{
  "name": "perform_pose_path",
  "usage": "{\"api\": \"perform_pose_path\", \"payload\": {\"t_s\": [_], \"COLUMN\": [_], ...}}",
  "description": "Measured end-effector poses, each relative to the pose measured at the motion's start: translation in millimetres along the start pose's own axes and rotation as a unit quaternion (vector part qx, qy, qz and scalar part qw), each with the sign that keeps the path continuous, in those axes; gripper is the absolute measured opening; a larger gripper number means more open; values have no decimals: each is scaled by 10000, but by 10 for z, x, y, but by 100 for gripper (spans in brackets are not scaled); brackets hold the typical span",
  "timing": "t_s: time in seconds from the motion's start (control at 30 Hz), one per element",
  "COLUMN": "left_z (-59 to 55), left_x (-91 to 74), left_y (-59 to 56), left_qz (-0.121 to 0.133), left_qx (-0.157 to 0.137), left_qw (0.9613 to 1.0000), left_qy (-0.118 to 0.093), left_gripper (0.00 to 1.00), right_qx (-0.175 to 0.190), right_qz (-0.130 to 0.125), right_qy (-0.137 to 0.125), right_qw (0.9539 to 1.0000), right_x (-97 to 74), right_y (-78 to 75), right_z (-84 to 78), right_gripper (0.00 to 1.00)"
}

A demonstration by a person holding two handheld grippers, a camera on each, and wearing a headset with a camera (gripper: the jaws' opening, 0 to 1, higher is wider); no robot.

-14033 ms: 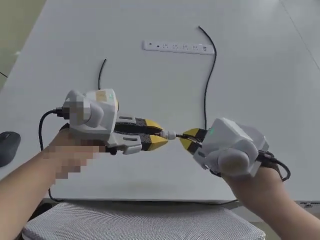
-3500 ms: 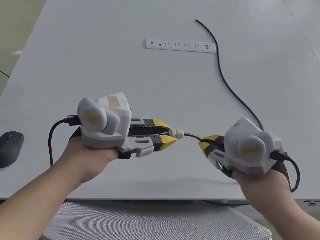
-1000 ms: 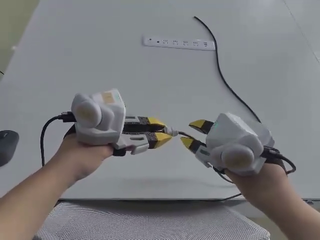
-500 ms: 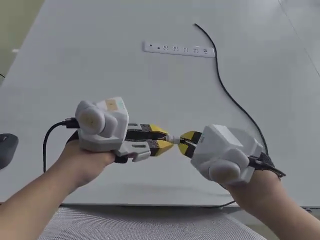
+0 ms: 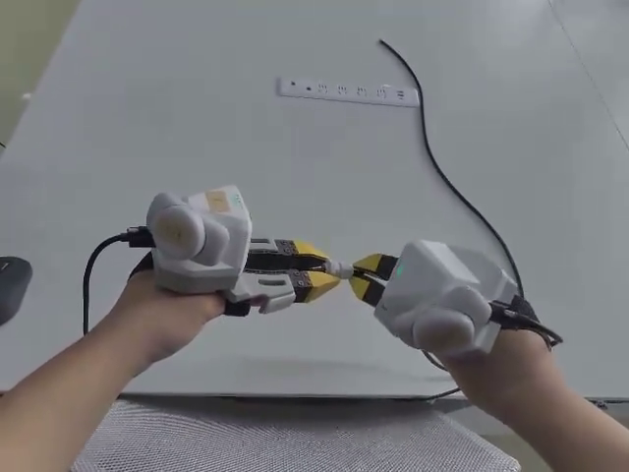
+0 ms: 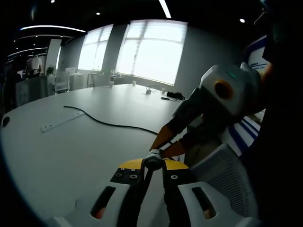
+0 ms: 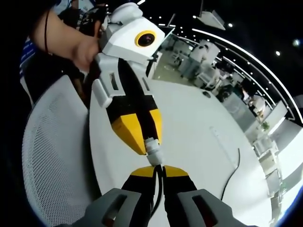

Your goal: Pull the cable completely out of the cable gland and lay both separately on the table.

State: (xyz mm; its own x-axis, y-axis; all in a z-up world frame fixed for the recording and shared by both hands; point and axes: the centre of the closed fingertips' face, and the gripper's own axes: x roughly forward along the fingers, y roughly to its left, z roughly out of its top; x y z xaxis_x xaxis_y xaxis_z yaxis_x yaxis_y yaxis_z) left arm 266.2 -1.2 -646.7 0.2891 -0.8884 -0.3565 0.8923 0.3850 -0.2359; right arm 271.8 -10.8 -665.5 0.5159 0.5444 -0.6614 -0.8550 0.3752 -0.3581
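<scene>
Above the near table edge my left gripper (image 5: 316, 275) is shut on the small white cable gland (image 5: 339, 267); its own view has the gland (image 6: 153, 159) pinched at the jaw tips. Facing it, my right gripper (image 5: 368, 276) is shut on the black cable (image 7: 158, 176) right behind the gland (image 7: 152, 148). Both yellow-tipped grippers nearly touch tip to tip. The rest of the cable (image 5: 447, 177) trails across the white table (image 5: 197, 128) toward its far side.
A white power strip (image 5: 349, 92) lies far back on the table. A dark mouse (image 5: 10, 277) sits at the left edge. A mesh chair back (image 5: 275, 438) is just below the near table edge. The left gripper's own black lead (image 5: 93, 270) loops at the left.
One second ago my right gripper was open and off to the right of the gland. It has moved left and shut on the cable beside the gland. The left gripper has kept its hold.
</scene>
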Motion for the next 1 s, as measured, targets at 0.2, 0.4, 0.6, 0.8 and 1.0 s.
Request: {"api": "perform_pose_path", "payload": {"t_s": [0.2, 0.4, 0.6, 0.8, 1.0], "left_z": [3, 0, 6, 4, 19], "left_x": [14, 8, 12, 0, -4], "left_y": [-16, -15, -18, -7, -4], "left_qz": [8, 41, 62, 82, 80], "left_qx": [26, 14, 28, 42, 21], "left_qw": [10000, 10000, 10000, 10000, 10000], "left_qy": [-3, -8, -18, -19, -53], "left_gripper": [15, 15, 15, 15, 15], "right_qx": [406, 519, 797, 1058, 1572], "right_qz": [-3, -36, -60, -113, -199], "right_qy": [-73, -58, -130, -58, 3], "right_qw": [9991, 9986, 9967, 9943, 9874], "right_x": [-13, -18, -23, -29, -49], "right_y": [-14, -23, -35, -75, -136], "right_z": [-28, -59, -69, -167, -315], "right_gripper": [0, 0, 0, 0, 0]}}
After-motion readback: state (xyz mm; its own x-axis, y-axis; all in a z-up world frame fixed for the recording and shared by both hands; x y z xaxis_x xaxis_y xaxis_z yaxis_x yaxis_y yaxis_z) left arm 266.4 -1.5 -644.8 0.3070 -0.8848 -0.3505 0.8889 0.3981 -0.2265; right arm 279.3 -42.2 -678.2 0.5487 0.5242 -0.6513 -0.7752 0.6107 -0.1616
